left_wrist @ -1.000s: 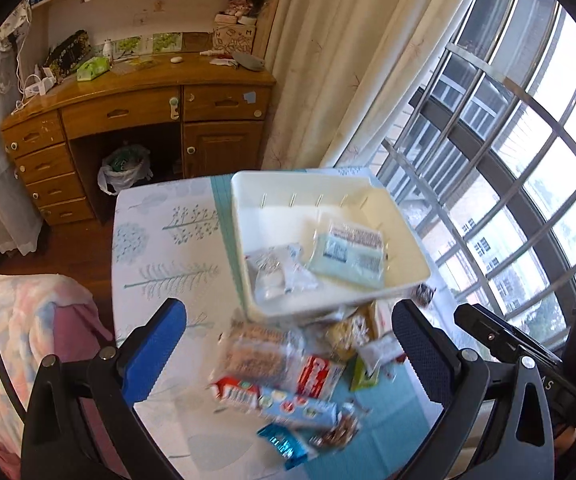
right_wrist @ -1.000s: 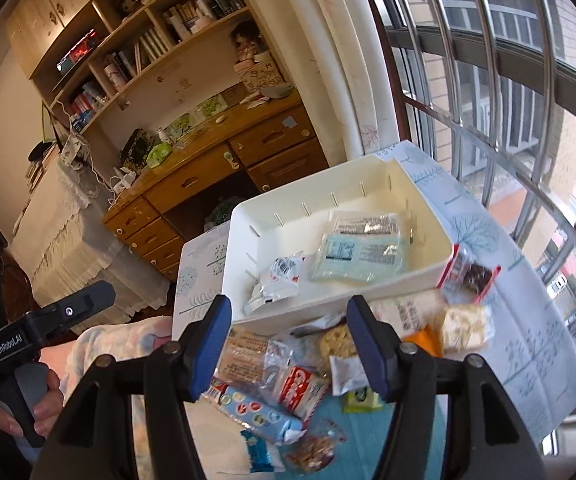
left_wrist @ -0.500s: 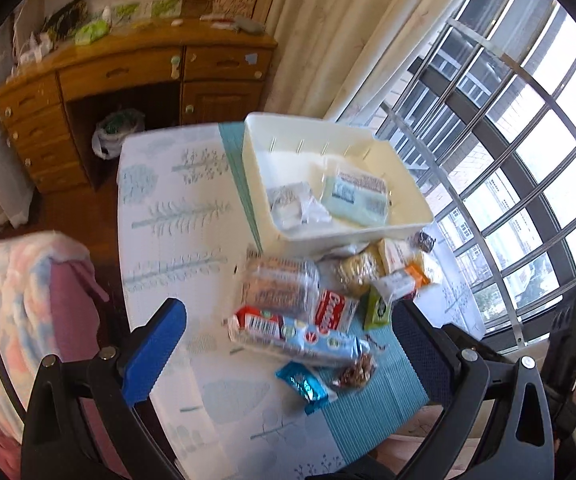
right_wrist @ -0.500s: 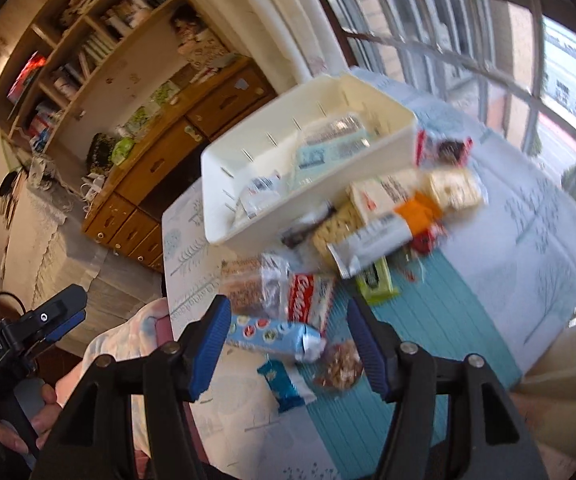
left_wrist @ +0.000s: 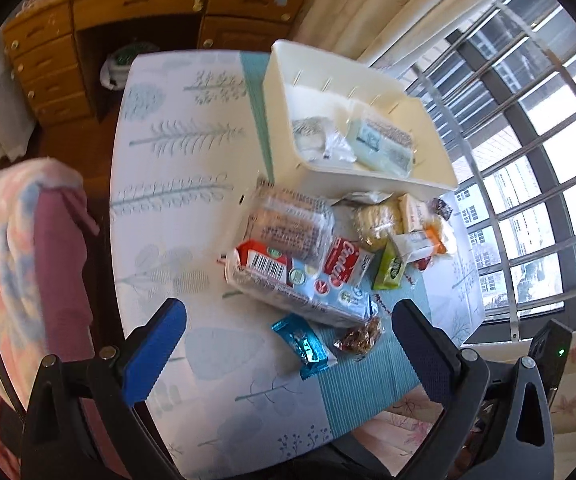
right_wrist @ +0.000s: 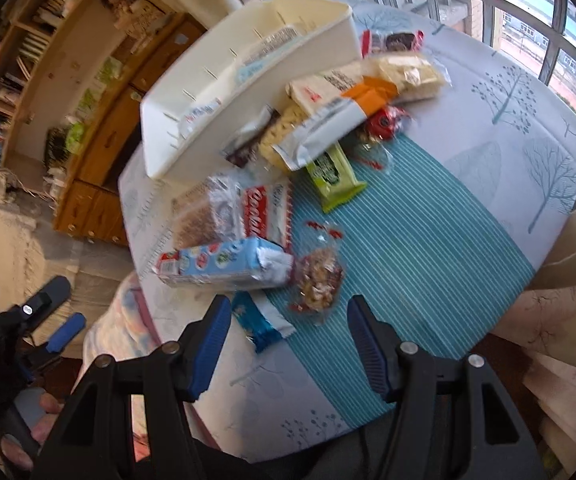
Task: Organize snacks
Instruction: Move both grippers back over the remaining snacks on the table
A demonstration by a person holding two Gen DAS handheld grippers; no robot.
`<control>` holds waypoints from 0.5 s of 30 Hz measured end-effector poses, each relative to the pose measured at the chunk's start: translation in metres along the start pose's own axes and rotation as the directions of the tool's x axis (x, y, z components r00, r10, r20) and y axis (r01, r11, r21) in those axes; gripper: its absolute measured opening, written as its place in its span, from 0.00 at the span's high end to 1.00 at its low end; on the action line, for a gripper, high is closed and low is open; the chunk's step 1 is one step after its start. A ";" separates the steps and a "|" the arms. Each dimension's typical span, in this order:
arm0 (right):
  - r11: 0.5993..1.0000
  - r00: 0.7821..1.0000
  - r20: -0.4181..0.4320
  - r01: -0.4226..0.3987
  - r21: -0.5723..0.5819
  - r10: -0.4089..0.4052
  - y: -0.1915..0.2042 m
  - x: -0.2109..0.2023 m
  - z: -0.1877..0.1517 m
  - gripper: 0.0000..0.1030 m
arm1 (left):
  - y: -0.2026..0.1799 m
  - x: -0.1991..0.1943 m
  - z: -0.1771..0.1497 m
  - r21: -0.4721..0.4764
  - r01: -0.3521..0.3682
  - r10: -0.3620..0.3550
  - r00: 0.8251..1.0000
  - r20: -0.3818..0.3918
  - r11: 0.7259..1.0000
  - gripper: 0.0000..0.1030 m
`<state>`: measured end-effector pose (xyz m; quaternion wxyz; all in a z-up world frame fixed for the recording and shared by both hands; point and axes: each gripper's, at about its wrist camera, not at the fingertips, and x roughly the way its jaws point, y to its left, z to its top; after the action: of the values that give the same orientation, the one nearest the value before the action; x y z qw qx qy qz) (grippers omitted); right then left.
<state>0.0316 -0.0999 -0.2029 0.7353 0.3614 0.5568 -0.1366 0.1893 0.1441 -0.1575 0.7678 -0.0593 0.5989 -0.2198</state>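
Approach step: both tongs released, nothing between the pads. Right tongs (right_wrist: 288, 334) hover over the nut pack (right_wrist: 318, 280) and blue bar (right_wrist: 262, 322) at the pile's near edge on the surface (right_wrist: 428, 240). Left tongs (left_wrist: 288, 344) hover above the same spot. Bin (left_wrist: 368, 176) beyond holds 2 packs. Bar's long axis runs diagonally across the right tongs' gap; next move likely needs a wrist roll to pinch its short side.

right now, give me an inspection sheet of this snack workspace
surface: tree-print tablecloth with a teal striped band.
job's things: white plastic bin holds two packets; loose wrapped snacks lie in front, including a long light-blue biscuit pack and a small shiny blue wrapper.
clutter: nothing seen.
grippers: left gripper open, empty; right gripper open, empty.
cables: nothing seen on the table.
surroundings: wooden desk, barred window.
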 end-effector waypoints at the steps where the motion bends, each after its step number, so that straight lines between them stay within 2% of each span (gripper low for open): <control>1: 1.000 1.000 -0.023 0.000 0.010 0.001 -0.002 0.004 0.001 0.41 | 0.000 0.004 0.001 -0.005 -0.008 0.007 1.000 -0.016 1.000 0.01; 7: 1.000 0.990 -0.143 0.012 0.027 -0.008 -0.009 0.028 0.004 0.41 | 0.000 0.027 0.002 -0.039 -0.099 0.095 0.990 -0.100 0.994 0.01; 15: 1.000 0.962 -0.272 0.020 -0.009 -0.021 -0.008 0.055 0.009 0.41 | 0.002 0.063 0.008 -0.094 -0.158 0.136 0.969 -0.208 0.983 0.01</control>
<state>0.0518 -0.1007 -0.2554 0.6515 0.3688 0.6566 -0.0917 0.2090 0.1190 -0.2121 0.7131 -0.0343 0.6874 -0.1337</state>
